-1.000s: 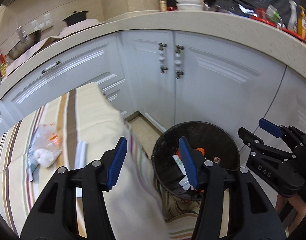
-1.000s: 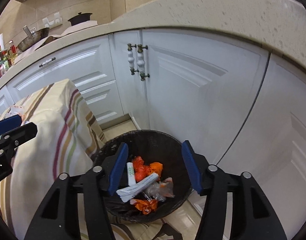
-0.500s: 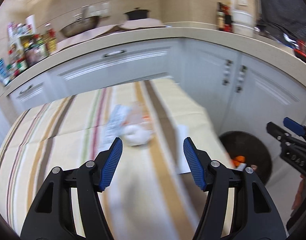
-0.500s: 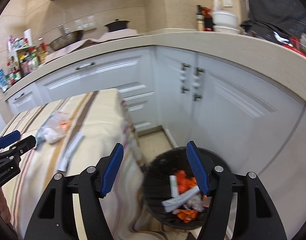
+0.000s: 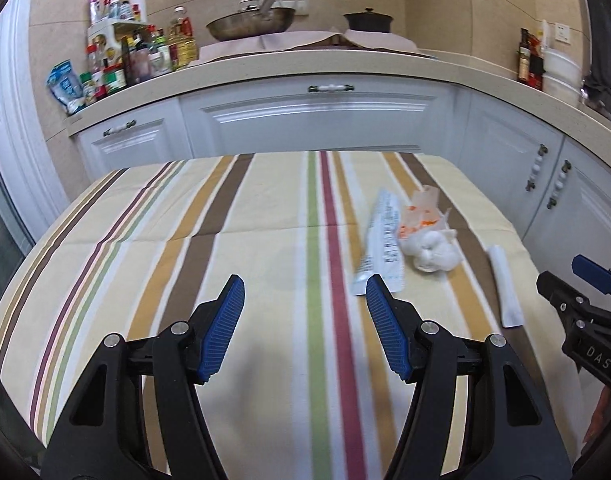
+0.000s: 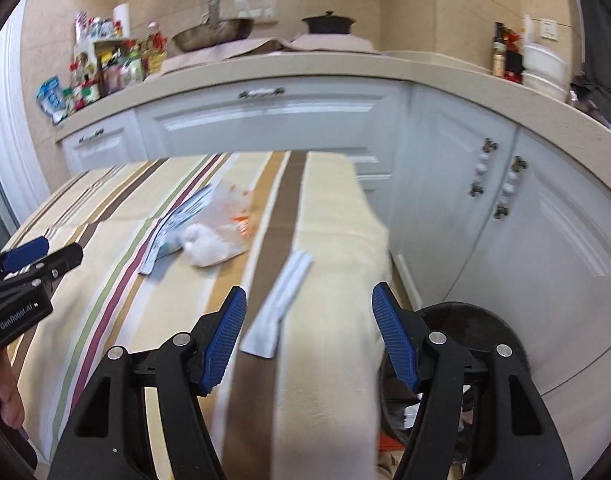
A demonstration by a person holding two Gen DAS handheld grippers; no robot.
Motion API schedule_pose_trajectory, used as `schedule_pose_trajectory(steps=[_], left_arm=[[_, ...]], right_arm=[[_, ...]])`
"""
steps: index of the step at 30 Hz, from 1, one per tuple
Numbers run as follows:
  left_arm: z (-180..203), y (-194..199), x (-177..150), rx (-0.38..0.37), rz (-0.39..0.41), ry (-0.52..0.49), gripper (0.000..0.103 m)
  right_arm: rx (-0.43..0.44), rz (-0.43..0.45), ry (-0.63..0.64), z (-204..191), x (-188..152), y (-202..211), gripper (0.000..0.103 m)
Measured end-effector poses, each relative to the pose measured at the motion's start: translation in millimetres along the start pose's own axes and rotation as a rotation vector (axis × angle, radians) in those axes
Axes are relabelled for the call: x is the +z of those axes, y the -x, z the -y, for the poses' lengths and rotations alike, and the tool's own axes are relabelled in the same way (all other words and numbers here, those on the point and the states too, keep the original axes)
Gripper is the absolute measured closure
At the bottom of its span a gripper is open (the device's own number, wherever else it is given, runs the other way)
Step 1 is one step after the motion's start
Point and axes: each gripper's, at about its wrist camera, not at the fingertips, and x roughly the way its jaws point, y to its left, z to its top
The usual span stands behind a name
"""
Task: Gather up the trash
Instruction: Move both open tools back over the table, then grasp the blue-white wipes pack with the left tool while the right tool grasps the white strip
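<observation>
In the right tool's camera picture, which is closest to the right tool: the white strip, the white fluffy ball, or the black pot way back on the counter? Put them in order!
Nearest first from the right tool:
1. White strip: on the striped cloth, just ahead, partly between the tool's open fingers.
2. White fluffy ball: farther along the table, to the left.
3. Black pot: on the counter by the back wall.

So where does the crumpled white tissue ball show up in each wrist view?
Left wrist: crumpled white tissue ball, right of centre on the striped tablecloth.
Right wrist: ball, left of centre.
Shared landmark: the printed flat wrapper lying just left of it.
</observation>
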Motion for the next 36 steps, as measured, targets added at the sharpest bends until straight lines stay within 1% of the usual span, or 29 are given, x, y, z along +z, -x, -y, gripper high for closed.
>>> schedule_pose_trajectory(steps=[5, 9, 11, 13, 15, 16, 18, 19, 21, 22, 24, 25, 26, 33, 36], left_arm=[[-22, -7, -5, 0.013, -0.022, 0.032, 0.041], [-29, -12, -7, 0.013, -0.037, 0.046, 0.041], [-31, -13, -8, 0.010, -0.041, 0.052, 0.041], [-30, -14, -8, 0.004, -0.044, 0.054, 0.041], [-29, -15, -8, -0.002, -0.044, 0.052, 0.041], [-28, -15, -8, -0.004, -0.044, 0.051, 0.041], [-26, -16, -8, -0.012, -0.047, 0.050, 0.041], [-24, -17, -8, -0.016, -0.049, 0.049, 0.040], [-20, -18, -8, -0.023, -0.052, 0.043, 0.040], [-18, -19, -8, -0.027, -0.053, 0.038, 0.040], [-12, -20, -8, -0.036, -0.056, 0.027, 0.036], [-10, -20, -8, -0.042, -0.055, 0.024, 0.034], [-7, -20, -7, -0.048, -0.054, 0.019, 0.034], [18, -27, 0, -0.085, -0.062, -0.029, 0.034], [31, -34, 5, -0.084, -0.063, -0.057, 0.033]], right_arm=[[0.002, -0.058, 0.024, -13, -1, -14, 0.039], [0.004, -0.117, 0.043, -21, -4, -28, 0.040], [0.009, -0.146, 0.056, -24, -5, -33, 0.045], [0.007, -0.166, 0.059, -26, -6, -36, 0.047], [0.016, -0.188, 0.056, -25, -8, -40, 0.054], [0.022, -0.198, 0.052, -24, -9, -41, 0.055], [0.034, -0.198, 0.039, -22, -10, -40, 0.062], [0.041, -0.197, 0.034, -21, -10, -39, 0.063], [0.044, -0.195, 0.029, -21, -10, -39, 0.072], [0.050, -0.195, 0.028, -20, -10, -39, 0.074], [0.054, -0.192, 0.028, -19, -10, -38, 0.079], [0.055, -0.191, 0.028, -19, -9, -38, 0.080], [0.059, -0.188, 0.027, -18, -9, -37, 0.082], [0.066, -0.158, 0.016, -9, -7, -29, 0.083], [0.071, -0.136, 0.007, -4, -4, -23, 0.083]])
